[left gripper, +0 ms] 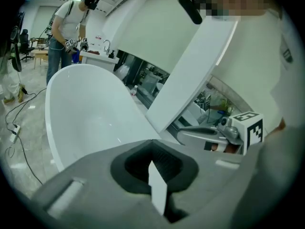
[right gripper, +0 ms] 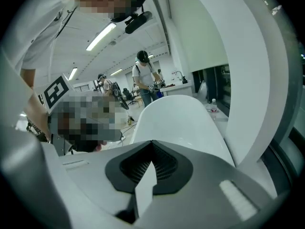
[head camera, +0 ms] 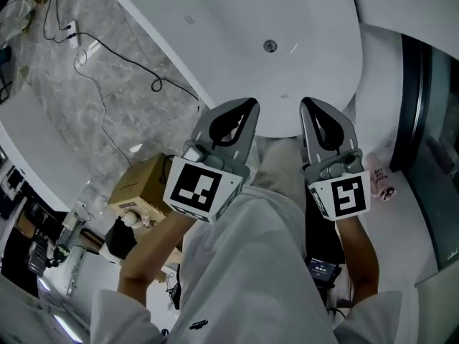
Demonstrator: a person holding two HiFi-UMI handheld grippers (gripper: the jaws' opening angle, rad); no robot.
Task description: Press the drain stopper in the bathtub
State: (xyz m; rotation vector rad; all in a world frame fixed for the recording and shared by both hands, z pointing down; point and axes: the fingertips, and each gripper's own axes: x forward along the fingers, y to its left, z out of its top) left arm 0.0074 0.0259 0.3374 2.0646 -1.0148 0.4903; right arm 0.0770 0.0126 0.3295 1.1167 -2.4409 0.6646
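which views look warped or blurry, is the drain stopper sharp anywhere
Head view: evenly lit, drain stopper small but sharp in the bathtub. Left gripper view: fisheye bending, dark corners, near jaws soft. Right gripper view: same fisheye, bright ceiling strips.

Legible text: none in any view.
Left marker cube (head camera: 192, 186), behind the left gripper (head camera: 247, 104) jaws: black-and-white squares only, no letters.
Right marker cube (head camera: 340, 196), behind the right gripper (head camera: 308, 104) jaws: the same.
Cardboard box (head camera: 140, 185), left of and behind the left jaws: label print too small to read.
Pink item (head camera: 382, 181), right of the right jaws: dark print, unreadable.
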